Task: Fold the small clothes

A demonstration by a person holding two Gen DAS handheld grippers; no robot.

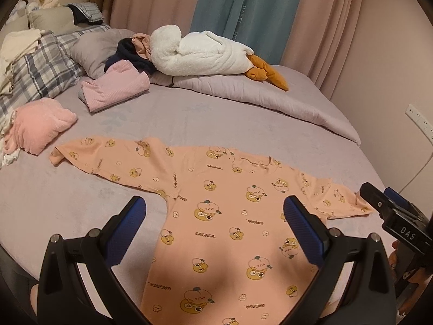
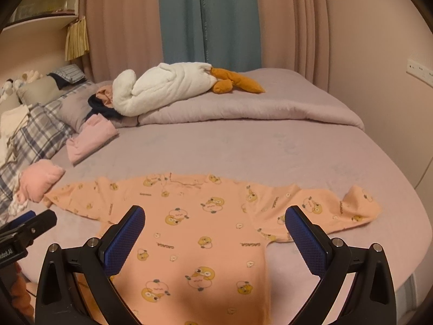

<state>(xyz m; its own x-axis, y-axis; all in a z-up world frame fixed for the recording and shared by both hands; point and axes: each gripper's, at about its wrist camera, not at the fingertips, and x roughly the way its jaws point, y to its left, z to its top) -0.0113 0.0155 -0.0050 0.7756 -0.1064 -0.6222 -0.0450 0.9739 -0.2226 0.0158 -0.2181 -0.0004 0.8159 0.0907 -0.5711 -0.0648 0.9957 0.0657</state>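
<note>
A: Risk check. The bed (image 1: 243, 124) is soft, so the cloth can be dragged and bunched if only one layer of the shirt (image 1: 216, 216) is pinched. The far sleeve tip (image 2: 51, 197) lies touching the pink pile (image 2: 40, 181); the pile may be snagged when that sleeve is folded in.

B: Noted. Where is the shirt, and how is it pointed?

A: Laid flat on the bed, on the near side of the quilt (image 2: 243, 111). Collar (image 2: 184, 181) toward the quilt, hem toward the cameras. Sleeves spread crosswise; that span is the long axis.

B: Grippers?

A: Left gripper (image 1: 213, 224) and right gripper (image 2: 215, 233) are both held wide apart over the shirt, nothing grasped.
</note>
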